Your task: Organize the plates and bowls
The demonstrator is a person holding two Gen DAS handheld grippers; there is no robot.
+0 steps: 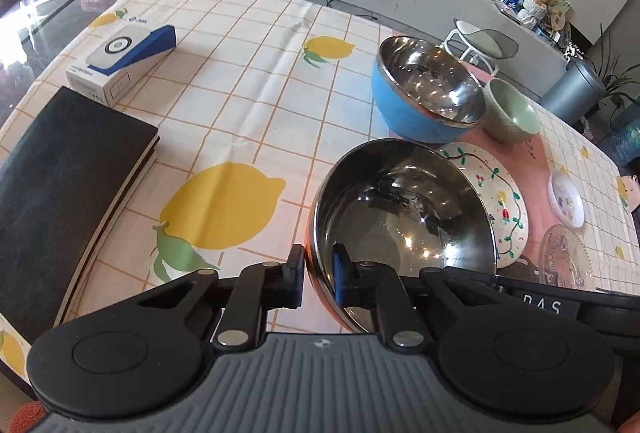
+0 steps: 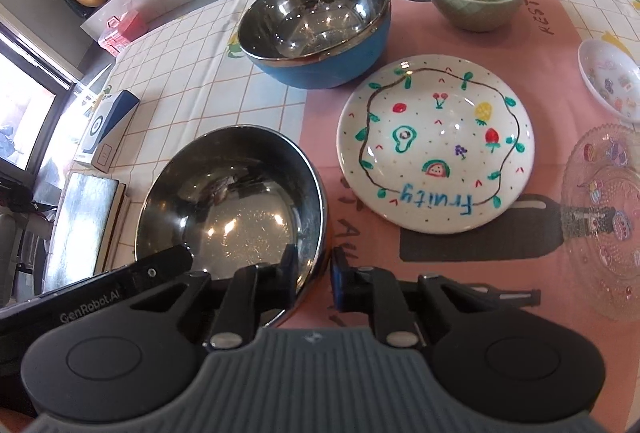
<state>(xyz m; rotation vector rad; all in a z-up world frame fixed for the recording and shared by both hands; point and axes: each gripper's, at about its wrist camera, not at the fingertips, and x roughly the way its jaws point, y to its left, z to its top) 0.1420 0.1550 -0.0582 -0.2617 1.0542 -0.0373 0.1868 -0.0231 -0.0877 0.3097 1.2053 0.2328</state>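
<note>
Both grippers, left (image 1: 319, 275) and right (image 2: 314, 271), are clamped on the near bowl's (image 2: 236, 193) rim. Looks like the lifting step; next it probably gets nested into the blue bowl (image 2: 320, 29), kept level.

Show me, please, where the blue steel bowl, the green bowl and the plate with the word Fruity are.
blue steel bowl (image 2: 320, 71): right wrist view, on its blue outer wall.
green bowl (image 2: 472, 13): right wrist view, on its outer wall.
Fruity plate (image 2: 436, 141): right wrist view, on its painted middle.

Open tablecloth (image 1: 248, 81) left of blue bowl (image 1: 404, 113); plates crowd right.
</note>
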